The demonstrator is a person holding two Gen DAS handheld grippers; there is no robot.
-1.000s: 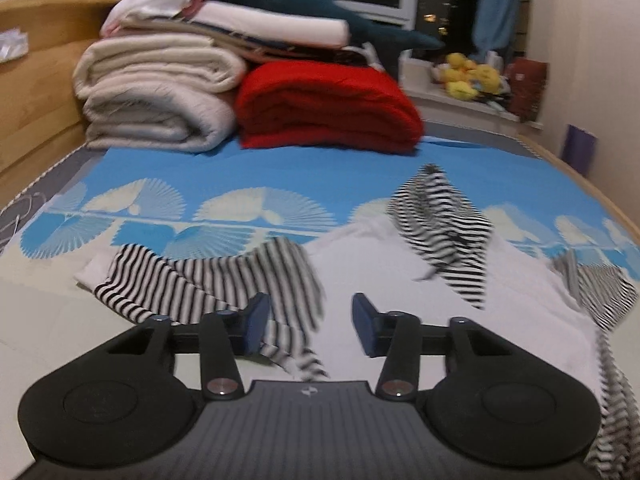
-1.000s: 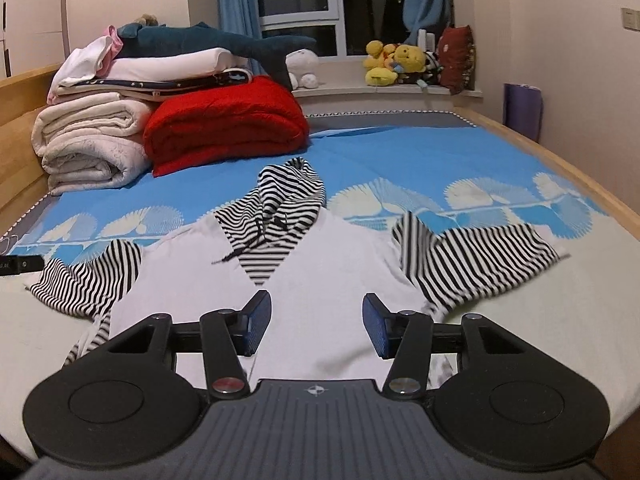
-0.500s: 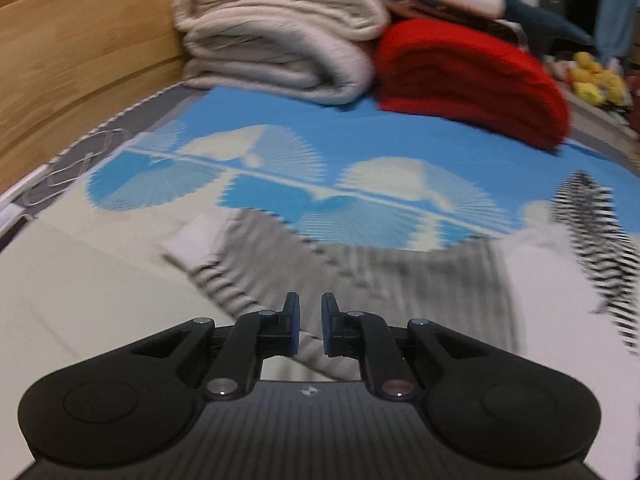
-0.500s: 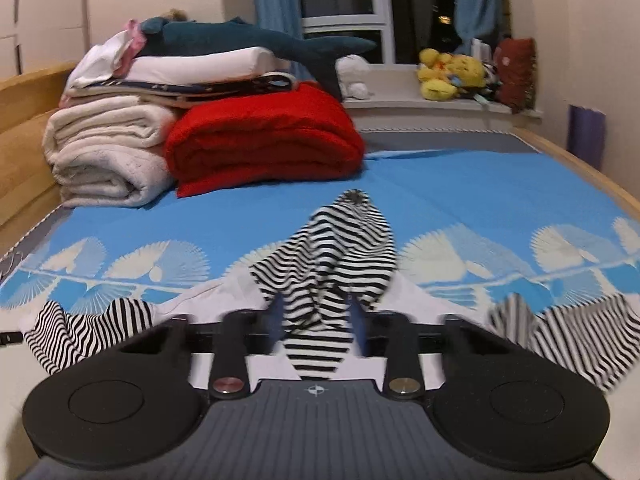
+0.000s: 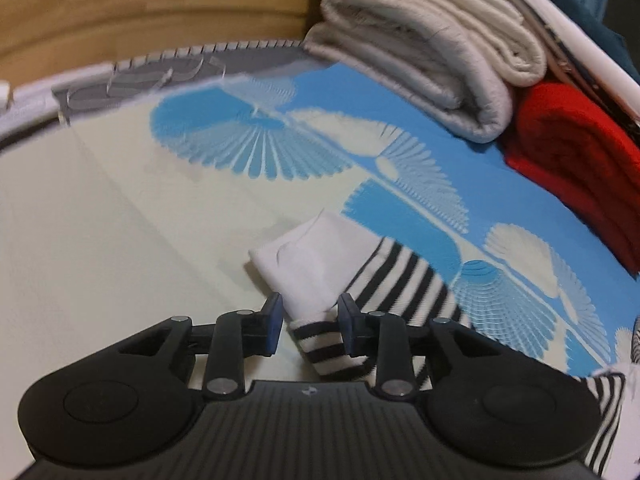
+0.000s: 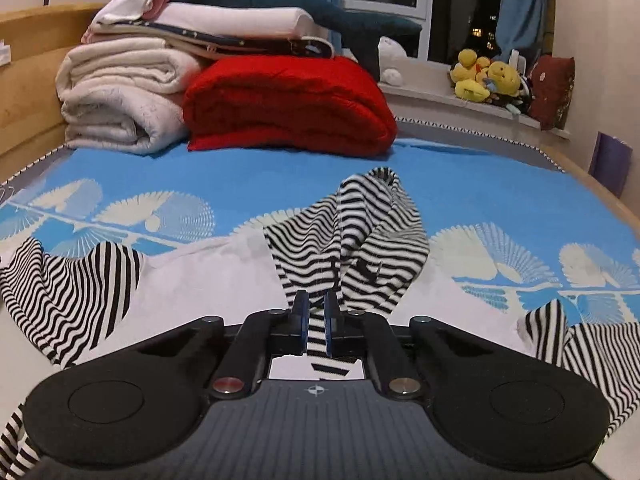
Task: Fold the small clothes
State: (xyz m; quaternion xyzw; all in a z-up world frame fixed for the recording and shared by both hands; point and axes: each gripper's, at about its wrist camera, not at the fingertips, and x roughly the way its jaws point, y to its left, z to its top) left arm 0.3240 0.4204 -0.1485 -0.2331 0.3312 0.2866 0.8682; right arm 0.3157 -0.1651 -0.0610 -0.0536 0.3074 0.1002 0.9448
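Striped-and-white hooded top (image 6: 224, 276) spread flat on bed (image 6: 500, 196), first fold in hand: left hand-held gripper (image 5: 310, 322) spread around sleeve cuff (image 5: 308, 268), right hand-held gripper (image 6: 316, 324) pinching hood (image 6: 360, 236); next, likely closing on cuff, carrying sleeve inward.

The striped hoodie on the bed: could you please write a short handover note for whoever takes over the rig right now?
Left gripper: open, fingers either side of the striped sleeve near its white cuff.
Right gripper: shut on the striped hood, near its lower tip.
Hoodie lies spread on the bedsheet, sleeves out to both sides.
Done: no fold visible yet.
Left: grip the sleeve, fold both sleeves and the hood in, then fold the body.
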